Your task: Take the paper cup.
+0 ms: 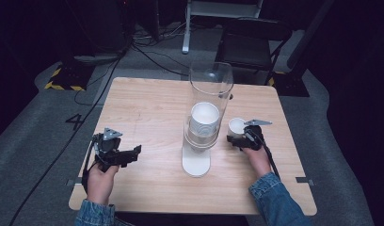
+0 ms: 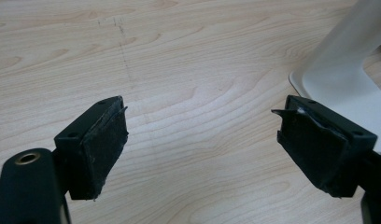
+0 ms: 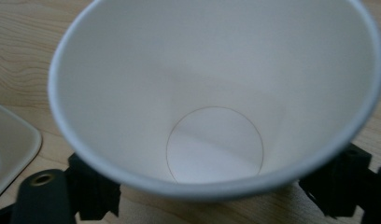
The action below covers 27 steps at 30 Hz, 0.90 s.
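Left gripper (image 1: 133,153) hovers low over the bench (image 1: 148,103), jaws wide with only bare wood between them. At centre stands the clear dispenser (image 1: 210,89) on its white base (image 1: 196,162), a stack of cups (image 1: 204,120) inside. Just right of it, the right gripper (image 1: 235,140) holds a white cup (image 1: 236,126), jaws either side, mouth open.

I am in a dark test room, like a lab. My small wooden table (image 1: 148,108) stands alone on a grey carpet floor (image 1: 35,122). A number four (image 1: 73,121) is marked on the floor beside it. Black cables (image 1: 148,54) run across the floor behind. Yellow and black warning tape (image 1: 58,80) marks a stand's foot. A black folding chair (image 1: 251,44) waits at the back.
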Tool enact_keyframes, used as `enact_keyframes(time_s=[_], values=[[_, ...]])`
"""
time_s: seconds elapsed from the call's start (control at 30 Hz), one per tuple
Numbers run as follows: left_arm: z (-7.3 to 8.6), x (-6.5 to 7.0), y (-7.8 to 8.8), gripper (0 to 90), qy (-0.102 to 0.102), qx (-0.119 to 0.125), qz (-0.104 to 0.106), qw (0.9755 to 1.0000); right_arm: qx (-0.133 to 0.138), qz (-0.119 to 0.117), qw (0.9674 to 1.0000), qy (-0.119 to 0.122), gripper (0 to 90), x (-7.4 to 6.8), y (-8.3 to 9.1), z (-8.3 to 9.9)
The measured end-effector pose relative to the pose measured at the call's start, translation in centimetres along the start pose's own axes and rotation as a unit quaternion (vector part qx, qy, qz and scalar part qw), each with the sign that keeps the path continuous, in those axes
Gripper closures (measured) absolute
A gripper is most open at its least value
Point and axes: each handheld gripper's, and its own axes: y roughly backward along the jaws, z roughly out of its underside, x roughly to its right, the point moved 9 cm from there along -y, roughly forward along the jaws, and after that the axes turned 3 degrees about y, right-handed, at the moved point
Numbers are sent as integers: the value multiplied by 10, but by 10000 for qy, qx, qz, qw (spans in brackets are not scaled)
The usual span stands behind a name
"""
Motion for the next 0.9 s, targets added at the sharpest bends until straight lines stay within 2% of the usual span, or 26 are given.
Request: enact_keyframes(time_s=[0.17,0.43,0.63,0.9], values=[[-2,1,-2,158,-3,-25,19,10000,127,53,9999,28,147,-1,16,-6],[-5,3,-4,158,-35,-29,71,10000,549,87,9984,114,140,-6,56,-19],[-6,2,-5,158,-17,-42,90,9999,806,-33,9967,132,138,-6,83,-27],[-6,-3,-2,158,26,-40,75,10000,960,-74,9951,218,124,-3,117,-33]])
